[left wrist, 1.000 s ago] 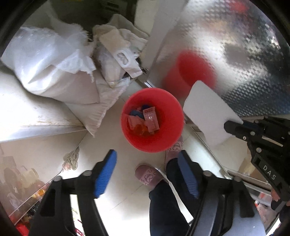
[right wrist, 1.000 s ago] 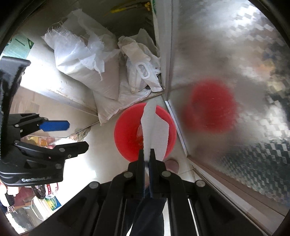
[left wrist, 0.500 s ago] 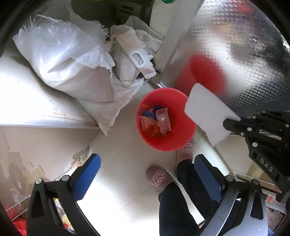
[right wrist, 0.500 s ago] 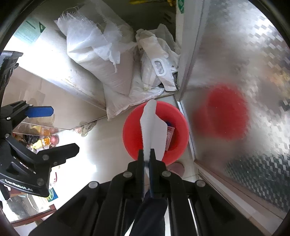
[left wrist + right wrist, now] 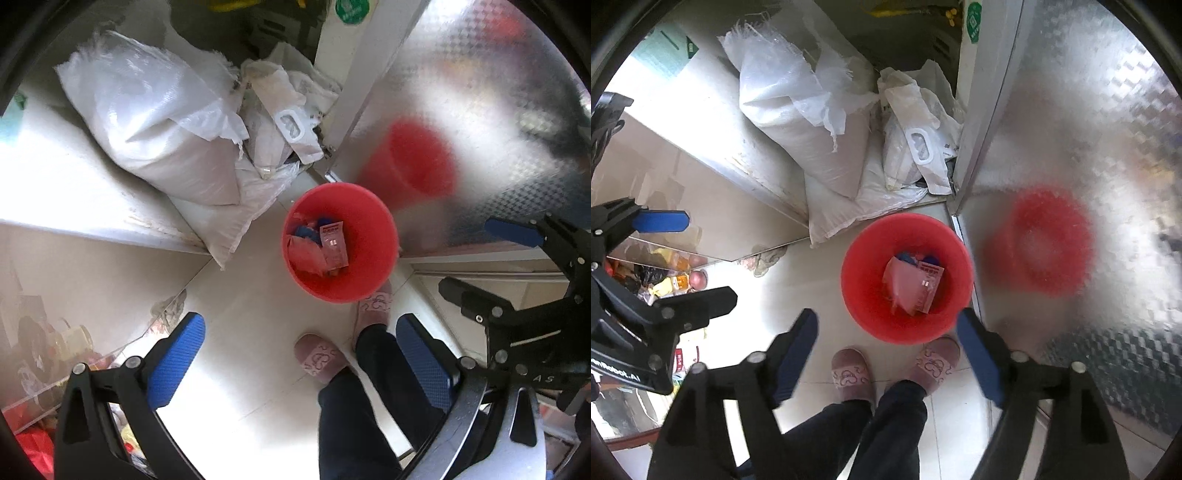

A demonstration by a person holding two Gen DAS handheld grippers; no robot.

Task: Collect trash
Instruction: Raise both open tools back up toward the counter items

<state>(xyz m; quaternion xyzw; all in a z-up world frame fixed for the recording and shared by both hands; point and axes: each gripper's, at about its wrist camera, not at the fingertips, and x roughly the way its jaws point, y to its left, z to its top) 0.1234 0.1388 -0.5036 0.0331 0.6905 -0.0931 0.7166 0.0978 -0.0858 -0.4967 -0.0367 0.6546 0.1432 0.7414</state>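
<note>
Trash [image 5: 913, 284] lies at the bottom of a red bucket [image 5: 864, 258] on the pale floor tiles [image 5: 236, 317], just ahead of two pink slippers [image 5: 851, 373]. Nearest in the right wrist view, the right tool [image 5: 886, 358] is spread wide and holds nothing, with both slippers and the dark trouser legs framed between its blue pads [image 5: 796, 350]; the left wrist view shows only part of one leg, with the slippers off to the side. The left tool [image 5: 299, 362] also stands wide apart and empty. Inside the bucket the left view picks out a pink printed sachet [image 5: 334, 245], a crumpled red wrapper [image 5: 304, 254] and something blue behind them, perhaps a cap. Just beyond the bucket, white woven sacks [image 5: 805, 122] lean against a steel cabinet. To the right, an embossed metal panel [image 5: 1082, 122] carries a blurred red reflection of the bucket.
</note>
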